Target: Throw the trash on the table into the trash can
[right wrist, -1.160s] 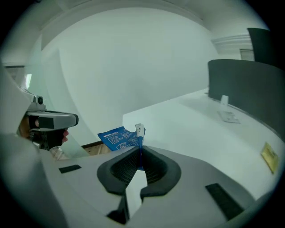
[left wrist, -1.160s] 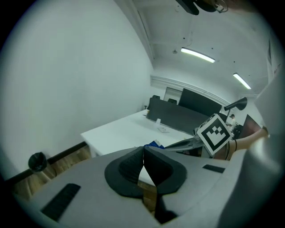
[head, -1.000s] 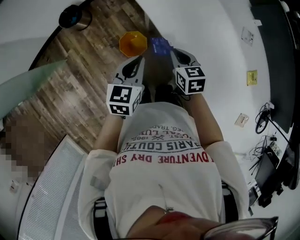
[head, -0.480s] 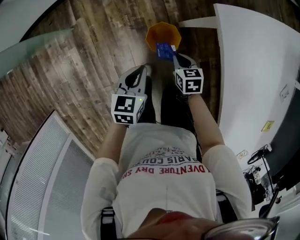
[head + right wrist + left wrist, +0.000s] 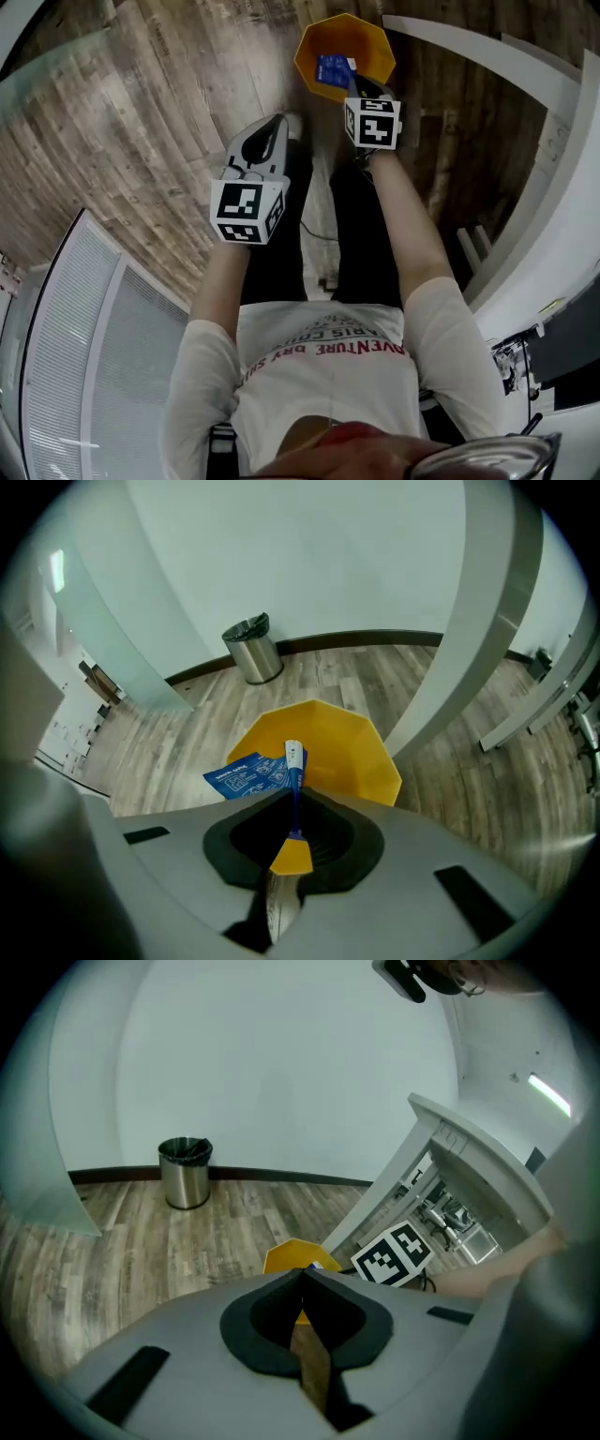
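**Fingers of right gripper (image 5: pixel 293 797) pinching blue packet (image 5: pixel 246 776) over yellow bin (image 5: pixel 352 752)**

Right side: the fingers are closed on one edge of the blue packet. The rest of the packet projects past the tips and fans out to the left in the right gripper view, with a white strip at its upper end. The gripper points steeply down at the open mouth of the yellow bin, which stands on the wood floor (image 5: pixel 178 728).

In the head view the packet shows against the inside of the bin. That view does not settle whether it is below the rim or just above it.

Left side: the fingers of the left gripper (image 5: pixel 302 1277) are pressed together with nothing between them. In the head view it sits left of the right gripper, short of the bin and apart from it, over the floor.

Surroundings: a steel can (image 5: pixel 186 1172) stands against the far wall, well apart from the yellow bin. A white table (image 5: pixel 525 253) curves along the right of the head view, with its edge near the bin.
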Demonstrator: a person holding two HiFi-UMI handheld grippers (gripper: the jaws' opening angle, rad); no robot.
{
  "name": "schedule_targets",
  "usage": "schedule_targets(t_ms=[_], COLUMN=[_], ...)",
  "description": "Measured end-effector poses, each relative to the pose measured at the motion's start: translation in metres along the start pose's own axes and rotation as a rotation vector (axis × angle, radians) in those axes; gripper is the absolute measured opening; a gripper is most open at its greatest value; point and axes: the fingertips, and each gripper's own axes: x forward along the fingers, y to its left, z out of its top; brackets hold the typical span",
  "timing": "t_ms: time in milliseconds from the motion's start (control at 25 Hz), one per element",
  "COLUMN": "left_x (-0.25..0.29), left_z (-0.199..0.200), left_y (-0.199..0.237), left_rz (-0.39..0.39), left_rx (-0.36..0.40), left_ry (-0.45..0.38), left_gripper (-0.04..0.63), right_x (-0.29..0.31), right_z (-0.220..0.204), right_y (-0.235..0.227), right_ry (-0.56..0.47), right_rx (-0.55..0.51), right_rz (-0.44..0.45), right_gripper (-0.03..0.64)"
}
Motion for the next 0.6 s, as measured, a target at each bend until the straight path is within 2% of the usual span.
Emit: schedule_targets(t_ms=[80,200,280,440,600], left_x=[0.017,0.034,0.037,0.030,0.018], left_z=[-0.018,-0.033,-0.036,-0.037,-0.018], left_y=[0.006,0.012,0.012,0.006,-0.005], left_rz=[0.000,0.002,0.001,0.001,-0.004], left_rx=[0.005,-0.001,-0.016,-0.020,-0.014], left_ry=[0.012,0.021,0.021,0.029,-0.003], left_gripper=[0.023,0.023,0.023,0.023,0.023], right_x=[0.021,0.042,0.046,0.037,0.012], right_z=[-0.012,-0.024,-0.028,-0.027,-0.006], right_y=[-0.008,-0.016,-0.020,-0.017,-0.006], right_ry=[0.005,0.014,0.013,0.012,-0.020], right_rx=[-0.012,-0.039,-0.042,-0.028,-0.032], right_rz=[-0.035,-0.079,-0.100,-0.084,-0.059], right_gripper=[0.043,0.140,0.161,0.166,0.166])
